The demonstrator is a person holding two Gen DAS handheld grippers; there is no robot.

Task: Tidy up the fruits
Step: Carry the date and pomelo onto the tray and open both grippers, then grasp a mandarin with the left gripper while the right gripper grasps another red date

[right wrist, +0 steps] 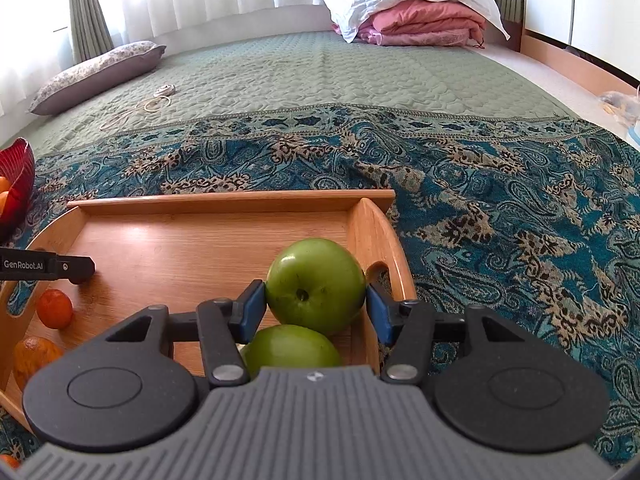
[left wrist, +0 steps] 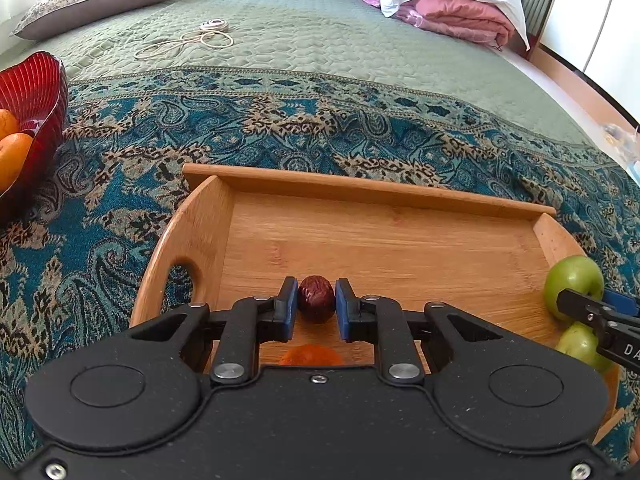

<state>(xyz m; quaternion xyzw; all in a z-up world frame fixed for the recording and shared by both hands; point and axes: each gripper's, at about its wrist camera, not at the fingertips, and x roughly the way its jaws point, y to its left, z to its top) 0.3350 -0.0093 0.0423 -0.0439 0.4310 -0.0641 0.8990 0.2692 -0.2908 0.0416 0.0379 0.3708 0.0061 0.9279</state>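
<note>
A wooden tray (left wrist: 360, 240) lies on the patterned bedspread. My left gripper (left wrist: 316, 304) is shut on a dark red date (left wrist: 316, 298) over the tray floor; a small orange fruit (left wrist: 310, 354) lies just under it. My right gripper (right wrist: 316, 306) is shut on a green apple (right wrist: 316, 284) at the tray's right end (right wrist: 372, 236), with a second green apple (right wrist: 292, 346) beneath. Both apples show in the left wrist view (left wrist: 574, 284). Small orange fruits (right wrist: 54, 308) lie at the tray's left end. A red glass bowl (left wrist: 36, 92) with oranges (left wrist: 12, 156) stands to the left.
A pillow (left wrist: 100, 0) and a coiled cord (left wrist: 188, 40) lie on the green quilt beyond. Folded pink and white bedding (right wrist: 420, 16) sits at the far right. The bed's right edge (right wrist: 560, 80) drops to a wooden floor.
</note>
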